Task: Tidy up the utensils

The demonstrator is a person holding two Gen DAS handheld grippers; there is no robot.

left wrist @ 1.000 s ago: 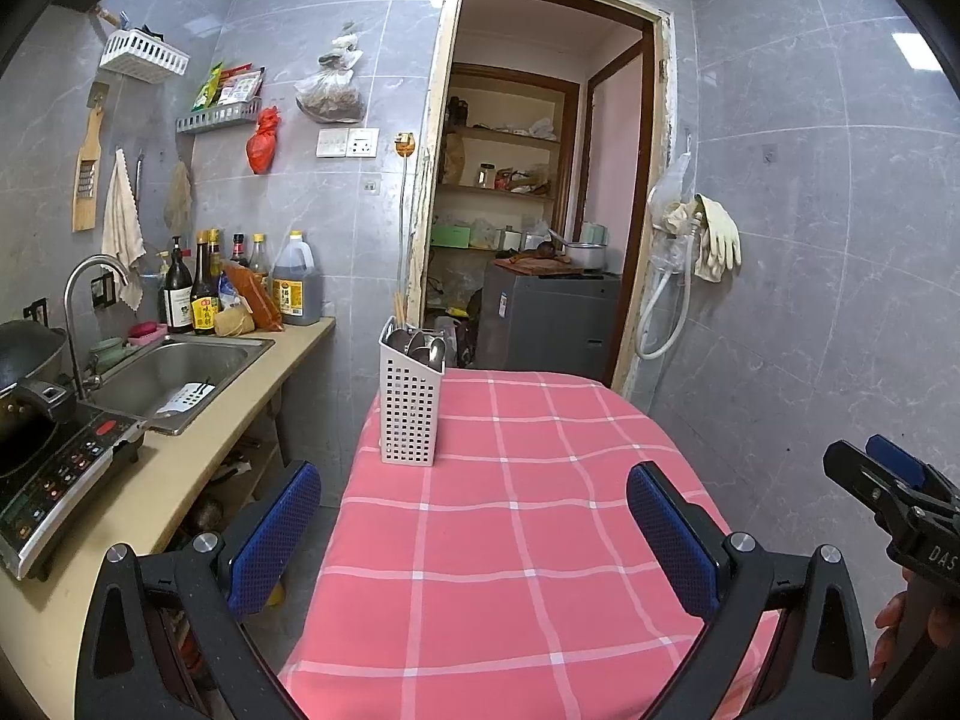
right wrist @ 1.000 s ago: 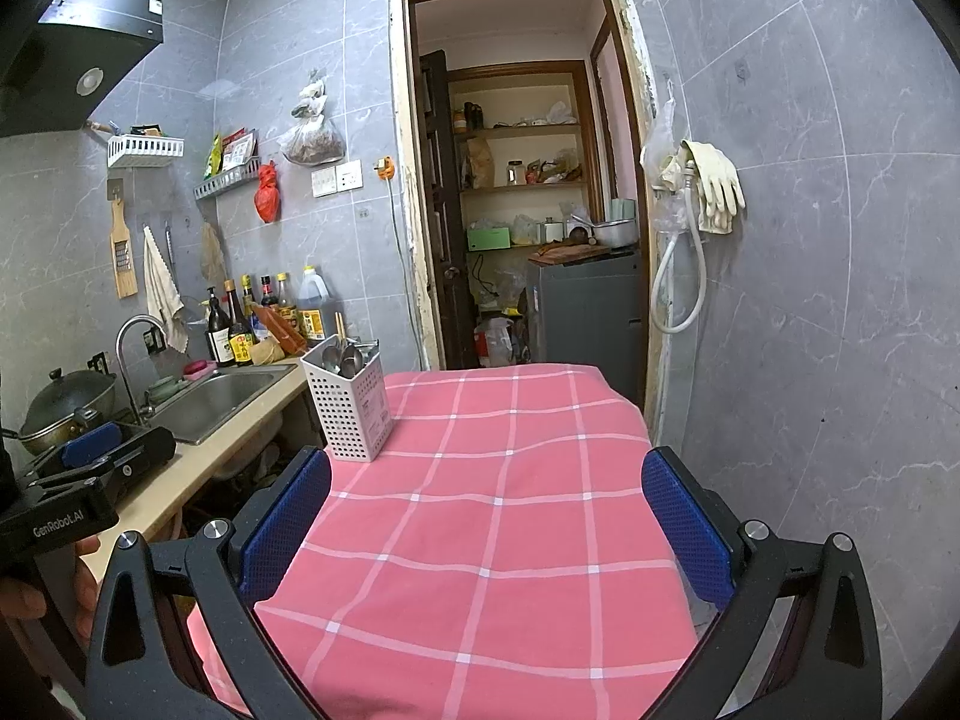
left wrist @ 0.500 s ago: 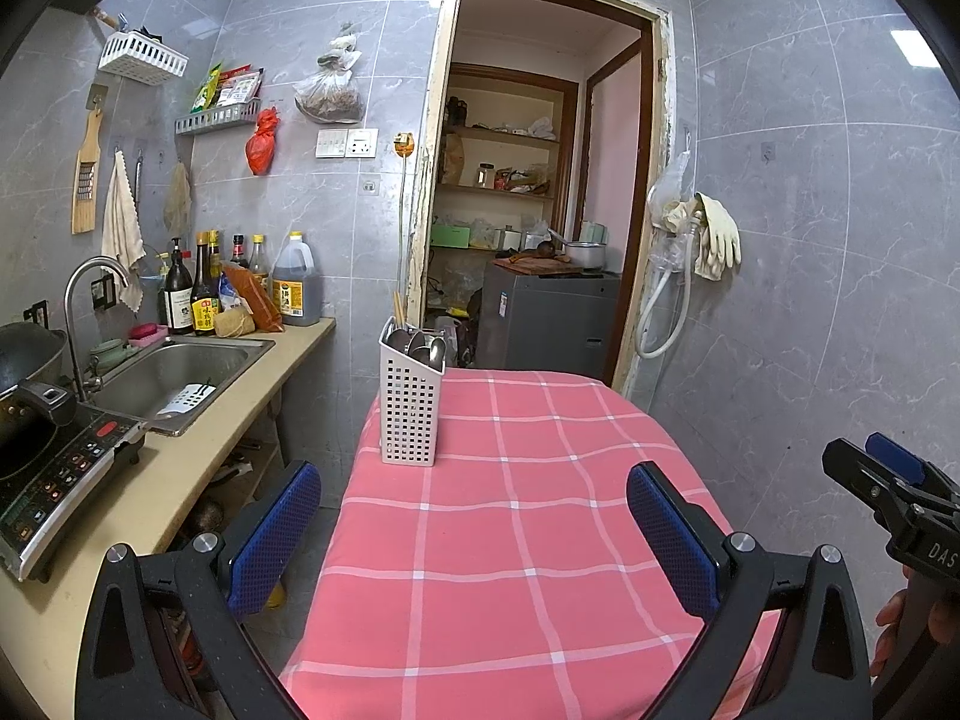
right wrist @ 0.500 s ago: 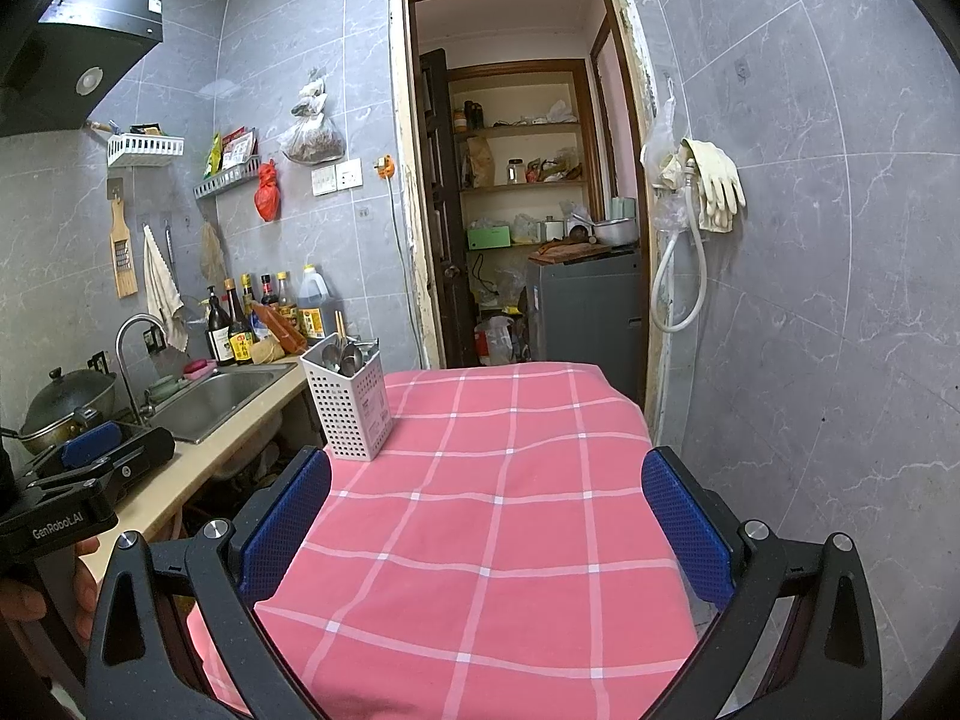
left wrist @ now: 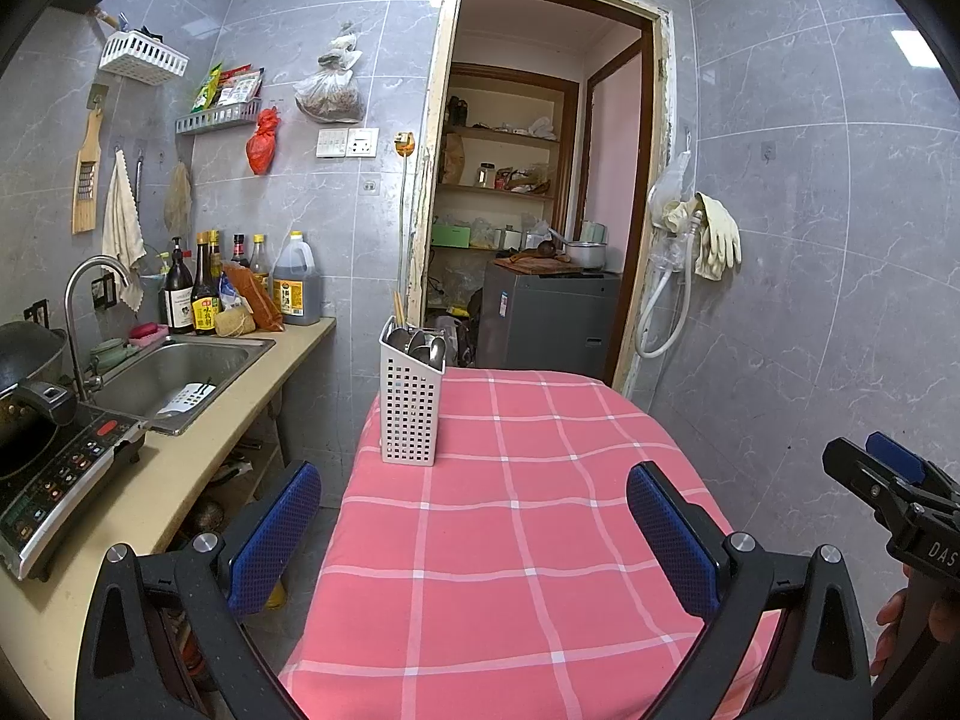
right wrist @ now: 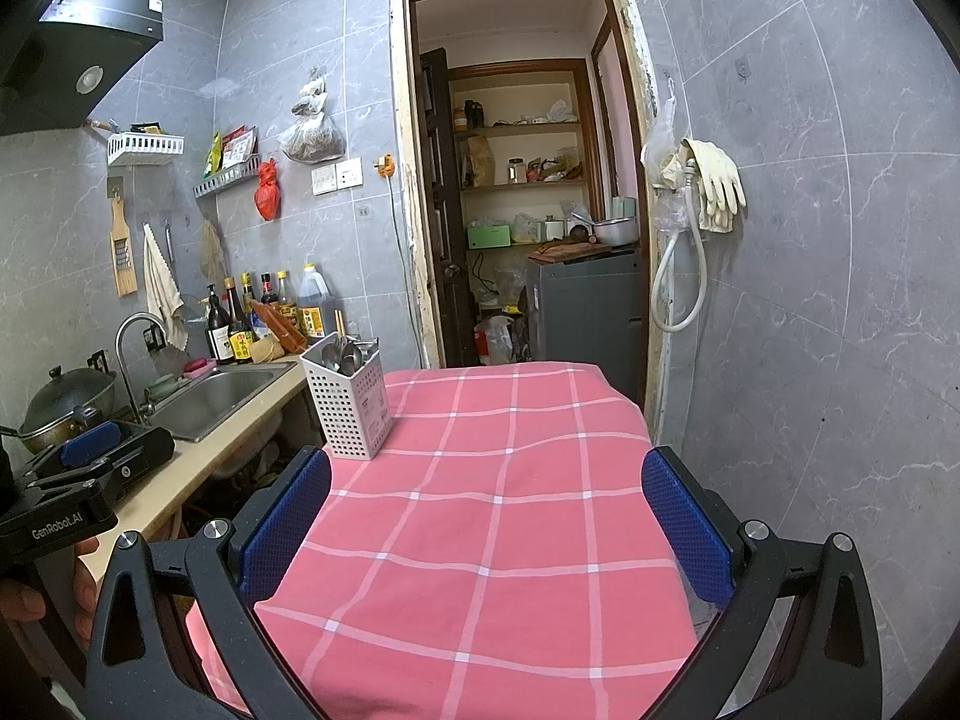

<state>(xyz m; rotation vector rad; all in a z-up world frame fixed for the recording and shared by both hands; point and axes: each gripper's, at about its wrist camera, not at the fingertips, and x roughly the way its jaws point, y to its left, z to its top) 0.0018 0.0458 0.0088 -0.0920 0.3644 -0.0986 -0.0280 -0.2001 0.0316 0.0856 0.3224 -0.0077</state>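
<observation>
Now hovering over the near end of the table [left wrist: 510, 540], covered in a pink checked cloth: left gripper [left wrist: 474, 528], fingers spread wide, pinching nothing. Likewise hanging above the near edge, right gripper [right wrist: 486, 522], blue pads [right wrist: 690, 528] well apart, holding nothing. Standing upright at the far left corner of the table, white perforated holder [left wrist: 411, 405], already carrying spoons [left wrist: 420, 345] and a pair of chopsticks [left wrist: 398, 306], well apart from both grippers. Showing at the right edge of the left wrist view, the other gripper's black body with a hand [left wrist: 894, 642] wrapped round its handle. Lying to the left of the table, a counter with a steel sink [left wrist: 174, 378], bottles [left wrist: 204, 294] at its far end, and a cooktop [left wrist: 54, 480] near. Standing open beyond the far end of the table, a doorway with shelves inside.
</observation>
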